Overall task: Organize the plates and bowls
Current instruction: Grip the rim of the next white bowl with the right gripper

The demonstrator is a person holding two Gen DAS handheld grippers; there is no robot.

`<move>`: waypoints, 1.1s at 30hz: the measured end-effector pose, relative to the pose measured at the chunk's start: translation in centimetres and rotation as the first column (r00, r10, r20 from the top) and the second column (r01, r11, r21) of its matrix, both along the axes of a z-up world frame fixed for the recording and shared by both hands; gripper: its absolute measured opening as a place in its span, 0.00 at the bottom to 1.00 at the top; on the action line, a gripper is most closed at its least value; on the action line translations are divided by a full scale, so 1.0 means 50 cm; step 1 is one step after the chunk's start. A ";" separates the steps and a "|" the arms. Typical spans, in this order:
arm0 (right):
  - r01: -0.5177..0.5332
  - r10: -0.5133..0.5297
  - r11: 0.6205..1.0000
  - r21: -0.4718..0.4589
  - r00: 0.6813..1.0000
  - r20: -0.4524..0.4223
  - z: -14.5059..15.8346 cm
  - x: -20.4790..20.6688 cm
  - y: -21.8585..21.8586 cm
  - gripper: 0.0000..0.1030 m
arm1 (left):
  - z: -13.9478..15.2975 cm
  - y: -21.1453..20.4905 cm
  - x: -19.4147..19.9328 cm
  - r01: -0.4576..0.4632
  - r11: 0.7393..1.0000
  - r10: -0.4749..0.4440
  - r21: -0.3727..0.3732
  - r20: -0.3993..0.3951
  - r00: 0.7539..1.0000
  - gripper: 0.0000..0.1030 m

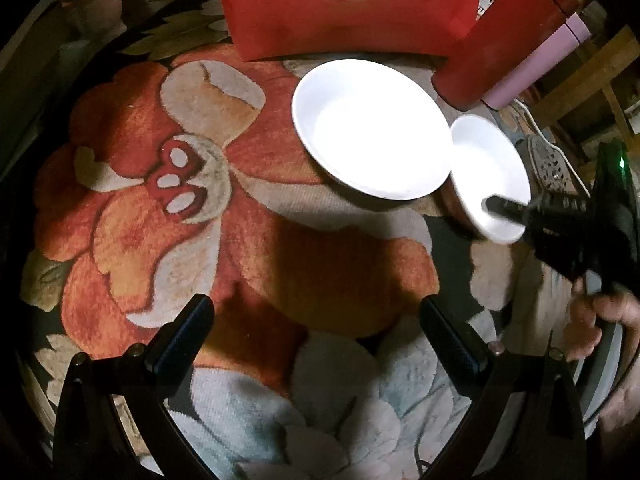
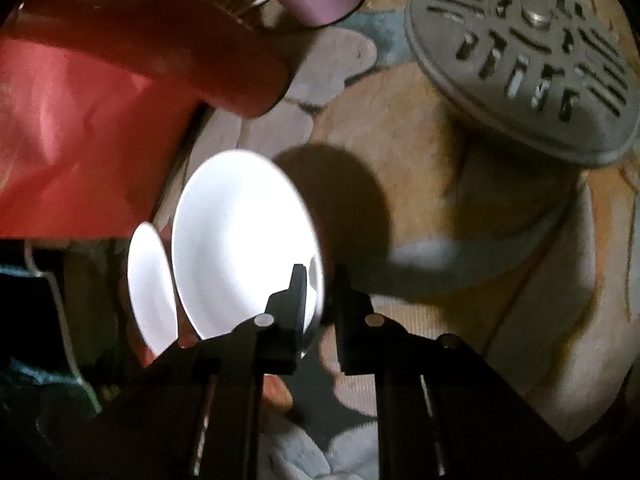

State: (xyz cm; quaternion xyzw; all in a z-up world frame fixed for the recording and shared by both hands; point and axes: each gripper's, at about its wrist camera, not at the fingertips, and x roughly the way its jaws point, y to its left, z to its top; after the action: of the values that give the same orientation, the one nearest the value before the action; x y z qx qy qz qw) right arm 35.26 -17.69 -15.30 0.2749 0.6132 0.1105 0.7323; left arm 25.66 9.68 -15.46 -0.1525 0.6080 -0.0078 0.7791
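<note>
- Right hand-held gripper clamps the small white bowl's rim, beside the larger plate on the floral rug.
- Left hand-held gripper hangs open and empty.
- Stacking looks barely begun; nothing is nested yet.

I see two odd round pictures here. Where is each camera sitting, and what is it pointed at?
Left wrist view: on the left gripper, looking steeply down at the flowered rug and large white bowl; its jaws stand open and empty, and a hand shows.
Right wrist view: on the right gripper, looking down along jaws shut on the small white bowl's rim.
Shared: both bowls, red cushion, rug, grey slotted disc.
</note>
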 end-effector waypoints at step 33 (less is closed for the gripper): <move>-0.403 0.412 0.903 -0.146 0.910 0.037 0.017 -0.163 0.071 0.13 | -0.033 -0.164 -0.003 0.197 0.978 -0.198 -0.065 -0.006 0.980 0.12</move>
State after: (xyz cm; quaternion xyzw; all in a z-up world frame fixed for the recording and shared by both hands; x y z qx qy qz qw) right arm 27.09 -14.15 -14.44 0.0865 0.6383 0.2285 0.7300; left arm 25.51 1.48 -17.12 -0.1162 0.6246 -0.1036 0.7653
